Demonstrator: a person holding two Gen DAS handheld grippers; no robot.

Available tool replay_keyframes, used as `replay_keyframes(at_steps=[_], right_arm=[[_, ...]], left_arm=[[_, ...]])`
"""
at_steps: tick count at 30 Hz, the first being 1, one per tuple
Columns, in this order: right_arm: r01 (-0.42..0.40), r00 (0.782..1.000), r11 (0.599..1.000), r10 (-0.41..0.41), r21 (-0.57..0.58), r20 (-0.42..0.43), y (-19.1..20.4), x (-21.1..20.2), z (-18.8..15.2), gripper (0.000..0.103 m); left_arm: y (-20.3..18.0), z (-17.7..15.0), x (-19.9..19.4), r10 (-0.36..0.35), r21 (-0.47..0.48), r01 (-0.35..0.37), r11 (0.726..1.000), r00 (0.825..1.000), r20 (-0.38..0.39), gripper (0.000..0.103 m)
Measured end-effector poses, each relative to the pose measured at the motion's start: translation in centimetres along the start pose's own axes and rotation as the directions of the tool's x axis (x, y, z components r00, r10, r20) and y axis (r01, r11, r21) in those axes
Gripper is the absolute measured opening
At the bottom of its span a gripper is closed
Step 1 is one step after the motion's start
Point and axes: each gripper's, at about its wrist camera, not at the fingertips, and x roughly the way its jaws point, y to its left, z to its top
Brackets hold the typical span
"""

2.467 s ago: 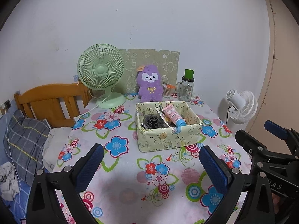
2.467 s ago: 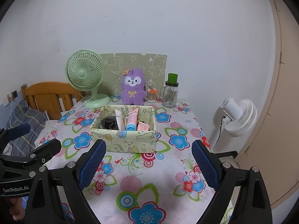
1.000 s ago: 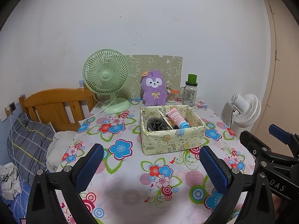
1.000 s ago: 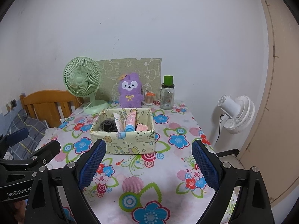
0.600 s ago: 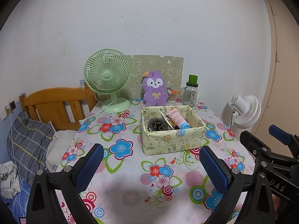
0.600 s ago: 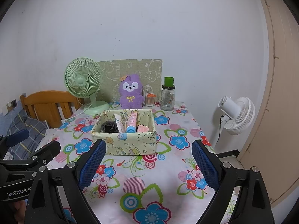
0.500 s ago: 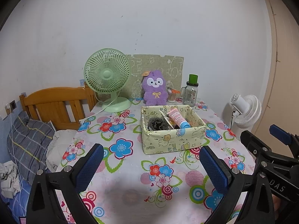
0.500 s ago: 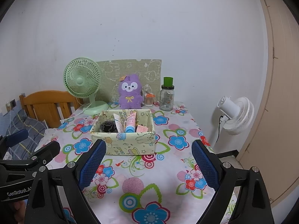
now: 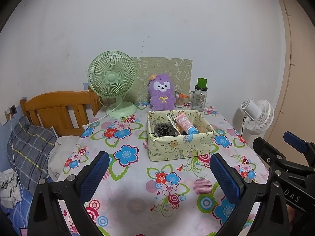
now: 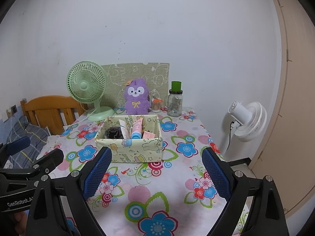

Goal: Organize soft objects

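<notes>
A purple plush toy [image 9: 162,92] [image 10: 136,98] sits upright at the back of the floral table, against a green patterned board. In front of it stands a pale yellow fabric box [image 9: 180,146] [image 10: 130,148] holding a dark fuzzy item [image 9: 162,129] [image 10: 113,132], a pink tube with a blue cap [image 9: 186,122] [image 10: 137,128] and other small items. My left gripper [image 9: 159,174] is open and empty above the near table, short of the box. My right gripper [image 10: 156,172] is open and empty, just short of the box's front wall.
A green desk fan [image 9: 113,82] [image 10: 87,87] stands back left with its cord on the table. A glass jar with a green lid [image 9: 200,95] [image 10: 175,100] stands back right. A white floor fan [image 9: 258,116] [image 10: 247,118] is off the table's right edge. A wooden headboard [image 9: 57,110] and bedding lie left.
Both grippers have pulled back a little and risen from the box compared with 2.5 s ago; over the last half second almost nothing moved. Both stay open.
</notes>
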Motion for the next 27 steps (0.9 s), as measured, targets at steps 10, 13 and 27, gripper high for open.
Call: replay_keyframes(at_steps=[10, 13, 27], right_arm=[[0.003, 1.000, 1.000, -0.003, 0.005, -0.005, -0.32, -0.52, -0.41, 0.094], [0.006, 1.000, 1.000, -0.006, 0.005, -0.009, -0.37, -0.59, -0.53, 0.094], [0.012, 0.999, 1.000, -0.012, 0.005, -0.032, -0.16, -0.05, -0.61, 0.094]], left_arm=[[-0.02, -0.15, -0.13, -0.009, -0.003, 0.009, 1.000, 1.000, -0.003, 0.103], [-0.09, -0.19, -0.14, -0.011, -0.006, 0.011, 1.000, 1.000, -0.007, 0.103], [0.32, -0.34, 0.26, -0.017, -0.004, 0.017, 1.000, 0.999, -0.028, 0.103]])
